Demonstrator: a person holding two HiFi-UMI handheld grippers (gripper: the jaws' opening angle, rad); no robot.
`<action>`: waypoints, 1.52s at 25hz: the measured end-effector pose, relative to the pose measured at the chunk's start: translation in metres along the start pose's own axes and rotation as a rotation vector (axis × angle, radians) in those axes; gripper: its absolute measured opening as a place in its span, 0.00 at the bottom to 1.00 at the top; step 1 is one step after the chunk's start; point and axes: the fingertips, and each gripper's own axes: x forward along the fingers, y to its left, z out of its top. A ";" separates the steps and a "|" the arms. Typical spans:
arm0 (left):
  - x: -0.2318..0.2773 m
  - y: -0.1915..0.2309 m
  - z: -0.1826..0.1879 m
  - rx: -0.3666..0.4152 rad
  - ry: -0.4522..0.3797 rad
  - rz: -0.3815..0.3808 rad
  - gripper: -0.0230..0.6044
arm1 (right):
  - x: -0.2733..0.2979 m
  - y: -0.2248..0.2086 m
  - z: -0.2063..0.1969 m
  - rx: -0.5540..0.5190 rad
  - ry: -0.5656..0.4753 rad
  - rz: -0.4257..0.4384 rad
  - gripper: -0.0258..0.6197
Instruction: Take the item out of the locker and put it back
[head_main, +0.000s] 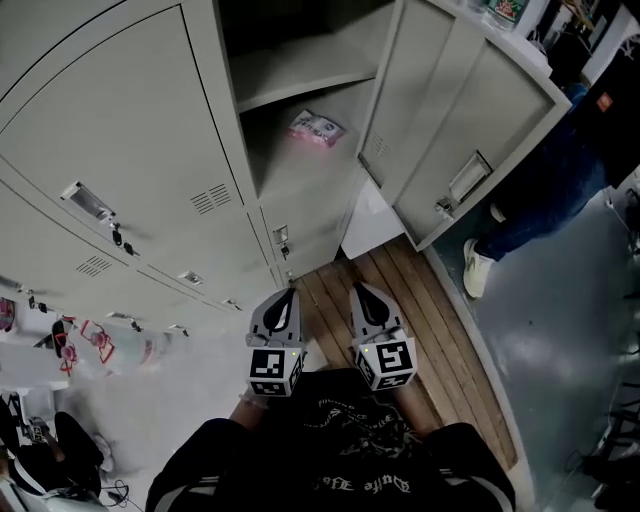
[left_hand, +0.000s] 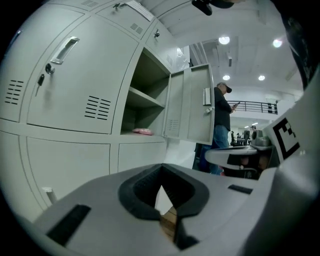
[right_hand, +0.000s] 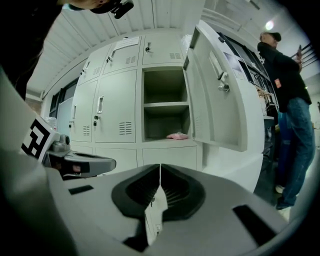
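Nearest, the two grippers sit side by side just ahead of the person's chest. The left gripper (head_main: 290, 292) and the right gripper (head_main: 358, 290) each have their jaws pressed together on nothing. Beyond them stands the bank of grey lockers (head_main: 120, 150), one with its door (head_main: 440, 120) swung out to the right. Inside it, below a shelf (head_main: 300, 75), the pink packet (head_main: 317, 128) lies on the compartment floor, well apart from both grippers.

The step in hand looks like the approach (nothing is held yet). One gripper should part its jaws before reaching in, and come in low under the shelf. The opening is edged by the left frame and the door's hinge side. A bystander (head_main: 520, 215) stands just behind the door, so the freer room is straight ahead over the wooden floor (head_main: 400, 300).
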 end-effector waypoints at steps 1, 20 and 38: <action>0.007 0.003 0.004 0.001 -0.004 -0.008 0.05 | 0.008 -0.002 0.003 0.004 -0.002 -0.004 0.05; 0.090 0.060 0.039 0.043 0.000 -0.108 0.05 | 0.113 -0.027 0.033 0.077 -0.022 -0.090 0.06; 0.111 0.081 0.045 0.066 0.001 -0.176 0.05 | 0.186 -0.051 0.098 -0.011 -0.057 -0.069 0.31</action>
